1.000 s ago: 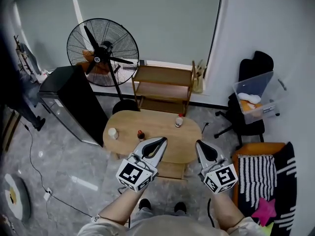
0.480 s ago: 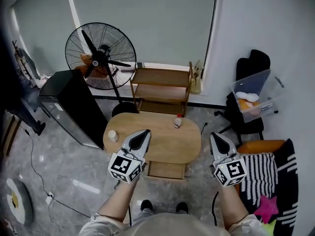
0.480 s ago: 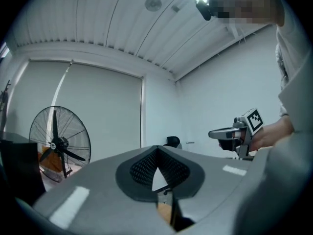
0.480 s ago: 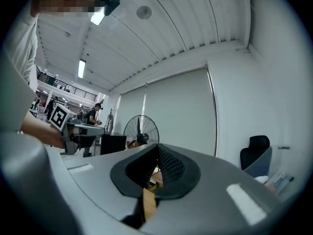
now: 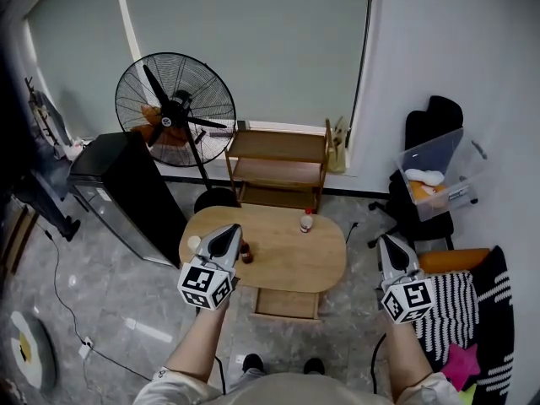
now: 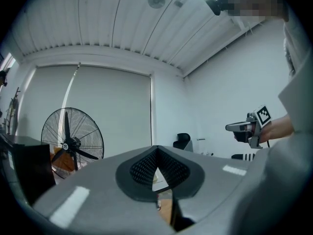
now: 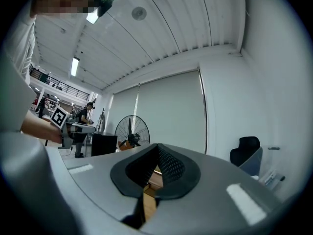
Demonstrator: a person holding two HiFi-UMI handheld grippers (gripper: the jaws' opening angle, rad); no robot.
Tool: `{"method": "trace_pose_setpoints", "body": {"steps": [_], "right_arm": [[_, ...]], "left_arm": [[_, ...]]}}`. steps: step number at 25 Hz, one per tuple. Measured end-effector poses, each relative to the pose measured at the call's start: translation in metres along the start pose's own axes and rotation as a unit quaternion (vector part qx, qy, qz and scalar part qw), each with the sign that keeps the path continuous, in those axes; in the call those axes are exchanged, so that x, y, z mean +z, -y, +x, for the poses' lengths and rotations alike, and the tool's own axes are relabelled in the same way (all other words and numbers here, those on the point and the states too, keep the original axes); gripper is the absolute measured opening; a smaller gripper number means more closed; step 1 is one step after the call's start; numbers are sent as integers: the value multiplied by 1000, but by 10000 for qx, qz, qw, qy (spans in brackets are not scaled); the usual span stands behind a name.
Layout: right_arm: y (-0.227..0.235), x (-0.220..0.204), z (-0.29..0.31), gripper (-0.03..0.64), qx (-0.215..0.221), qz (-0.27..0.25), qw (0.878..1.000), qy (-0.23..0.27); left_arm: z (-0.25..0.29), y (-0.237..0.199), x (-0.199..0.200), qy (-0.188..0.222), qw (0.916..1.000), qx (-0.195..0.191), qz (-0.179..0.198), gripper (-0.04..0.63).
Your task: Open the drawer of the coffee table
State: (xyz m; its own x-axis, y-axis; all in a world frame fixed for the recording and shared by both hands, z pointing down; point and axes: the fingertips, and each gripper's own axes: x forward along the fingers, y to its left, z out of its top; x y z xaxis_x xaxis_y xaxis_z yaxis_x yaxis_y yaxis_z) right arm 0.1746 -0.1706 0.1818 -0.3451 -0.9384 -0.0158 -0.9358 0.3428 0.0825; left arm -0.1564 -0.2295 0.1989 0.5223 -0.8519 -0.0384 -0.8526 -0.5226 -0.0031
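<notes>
The oval wooden coffee table (image 5: 287, 256) stands in the middle of the head view. Its drawer box (image 5: 287, 303) shows below the near edge; I cannot tell how far out it sits. My left gripper (image 5: 229, 229) hangs over the table's left end, shut and empty, near a small dark bottle (image 5: 246, 253). My right gripper (image 5: 390, 241) is off the table's right end, over the floor, shut and empty. Each gripper view looks level across the room: the left gripper (image 6: 156, 149) sees the right gripper (image 6: 244, 127), and the right gripper (image 7: 157, 146) sees the fan.
A white cup (image 5: 195, 243) and a red-capped bottle (image 5: 306, 222) stand on the table. Behind it are a standing fan (image 5: 175, 99), a black cabinet (image 5: 126, 188) and a wooden shelf (image 5: 278, 163). A chair with a plastic bin (image 5: 434, 171) and a striped cushion (image 5: 460, 302) are at the right.
The two grippers have spread apart: the left went left towards the table's left end, the right went right, off the tabletop. Both stayed shut.
</notes>
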Motion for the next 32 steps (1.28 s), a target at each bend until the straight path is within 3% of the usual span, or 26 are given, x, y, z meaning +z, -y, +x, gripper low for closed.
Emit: {"method": "trace_pose_setpoints", "body": {"steps": [32], "right_arm": [[1,-1,7,5,16,-38,9999,120]], "left_arm": [[3,-6,-5,52,9998,165,-35,-2]]}}
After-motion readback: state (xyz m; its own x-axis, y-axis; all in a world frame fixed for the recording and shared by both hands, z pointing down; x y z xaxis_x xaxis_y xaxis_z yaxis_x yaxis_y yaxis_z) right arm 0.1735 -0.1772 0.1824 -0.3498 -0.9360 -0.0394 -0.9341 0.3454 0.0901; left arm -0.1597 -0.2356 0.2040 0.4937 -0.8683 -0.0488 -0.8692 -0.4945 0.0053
